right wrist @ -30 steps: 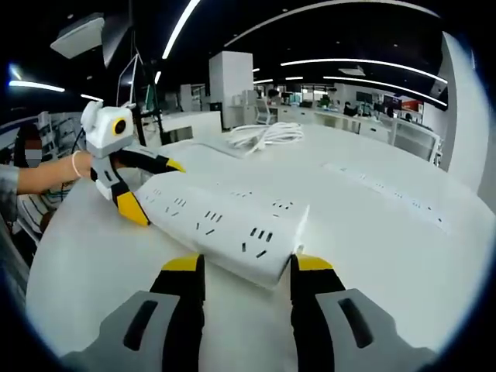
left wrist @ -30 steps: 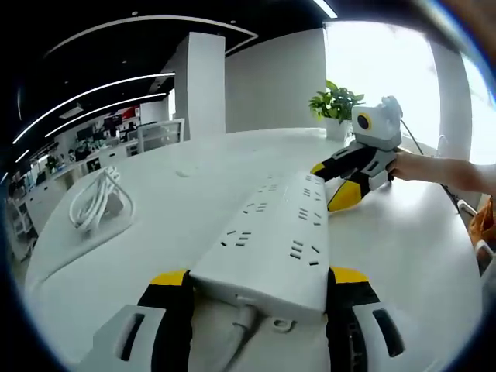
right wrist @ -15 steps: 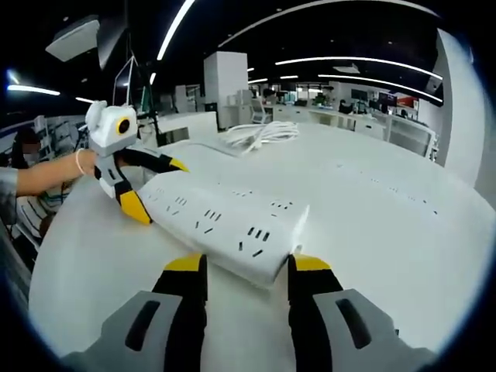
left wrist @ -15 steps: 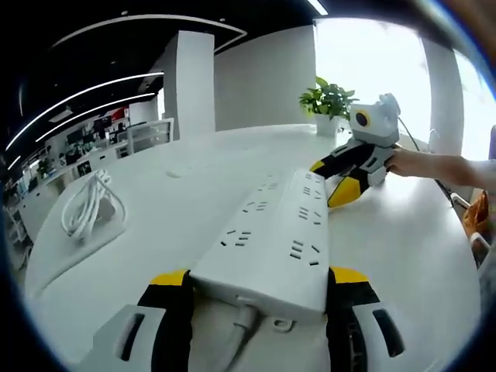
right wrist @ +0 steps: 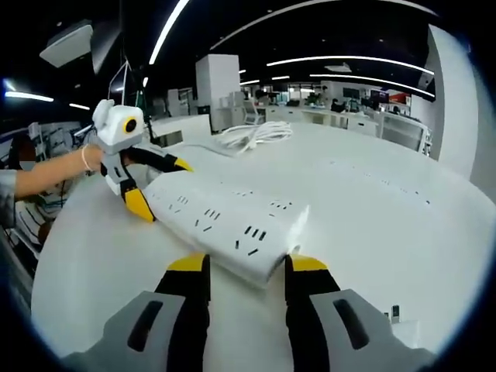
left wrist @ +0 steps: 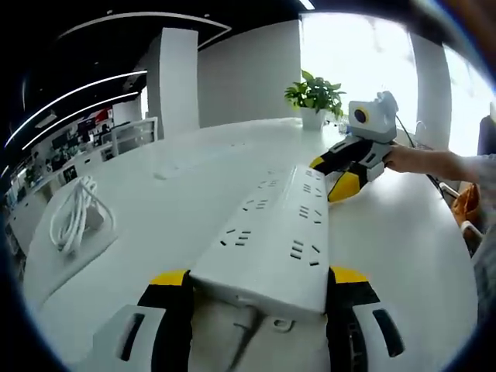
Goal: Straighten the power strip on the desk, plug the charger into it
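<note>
In the left gripper view, the left gripper point(left wrist: 260, 283) has its yellow-tipped jaws clamped on the cord end of the white power strip point(left wrist: 275, 236), whose cable leaves the strip's end downward between the jaws. The strip runs straight ahead from these jaws across the white desk point(left wrist: 178, 209) to the right gripper point(left wrist: 335, 174), which closes on its far end, held by a person's hand point(left wrist: 403, 159). Far to the left of the jaws lies the white charger with its coiled cable point(left wrist: 76, 221), well apart from the strip; a potted plant point(left wrist: 314, 97) stands beyond the far end. The right gripper view looks the other way: the right gripper point(right wrist: 240, 267) pinches the strip's plain end point(right wrist: 232, 229) between its jaws, and the left gripper point(right wrist: 143, 186) holds the opposite end at the upper left, with a hand point(right wrist: 89, 159) behind it. Here the charger's cable coil point(right wrist: 256, 136) sits beyond the strip, ahead of the jaws.
</note>
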`<state>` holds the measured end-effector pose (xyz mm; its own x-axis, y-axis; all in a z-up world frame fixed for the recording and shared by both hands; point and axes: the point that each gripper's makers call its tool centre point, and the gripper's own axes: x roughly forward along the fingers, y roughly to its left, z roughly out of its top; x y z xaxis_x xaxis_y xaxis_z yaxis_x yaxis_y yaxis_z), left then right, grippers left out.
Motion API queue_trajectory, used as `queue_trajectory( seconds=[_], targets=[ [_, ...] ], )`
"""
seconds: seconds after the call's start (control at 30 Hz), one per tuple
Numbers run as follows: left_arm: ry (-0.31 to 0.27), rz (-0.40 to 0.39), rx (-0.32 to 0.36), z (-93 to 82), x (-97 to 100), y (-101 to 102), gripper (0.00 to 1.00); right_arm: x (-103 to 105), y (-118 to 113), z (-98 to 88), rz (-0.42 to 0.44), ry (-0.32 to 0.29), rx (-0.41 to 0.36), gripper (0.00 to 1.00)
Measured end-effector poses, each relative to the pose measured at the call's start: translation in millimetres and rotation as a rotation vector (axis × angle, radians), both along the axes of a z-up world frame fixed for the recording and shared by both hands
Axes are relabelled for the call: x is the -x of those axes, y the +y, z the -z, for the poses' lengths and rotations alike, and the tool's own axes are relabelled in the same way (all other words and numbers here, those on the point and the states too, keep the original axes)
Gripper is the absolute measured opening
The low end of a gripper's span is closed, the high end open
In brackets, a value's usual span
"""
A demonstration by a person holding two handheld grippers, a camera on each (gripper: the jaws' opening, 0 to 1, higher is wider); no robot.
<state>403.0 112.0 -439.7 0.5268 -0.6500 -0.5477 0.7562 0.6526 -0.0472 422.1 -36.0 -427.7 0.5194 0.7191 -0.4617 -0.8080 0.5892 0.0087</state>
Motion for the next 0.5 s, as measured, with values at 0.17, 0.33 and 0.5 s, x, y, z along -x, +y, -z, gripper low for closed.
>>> queue_trajectory(
  seconds=[0.17, 0.33, 0.5],
  targets=[
    [0.009, 0.03, -0.008, 1.0, -1.8, -2.0, 0.7, 3.0, -4.1, 1.8, 0.01, -0.02, 0.018, 0.35],
    [0.016, 0.063, -0.019, 2.8, -4.6, -5.8, 0.7, 7.5, -7.8, 2.9, 0.022, -0.024, 0.026, 0.34],
    [0.029, 0.093, -0.038, 4.4, -4.6, -8.6, 0.7, 11.5, -11.2, 3.4, 0.027, -0.017, 0.025, 0.33]
  ],
)
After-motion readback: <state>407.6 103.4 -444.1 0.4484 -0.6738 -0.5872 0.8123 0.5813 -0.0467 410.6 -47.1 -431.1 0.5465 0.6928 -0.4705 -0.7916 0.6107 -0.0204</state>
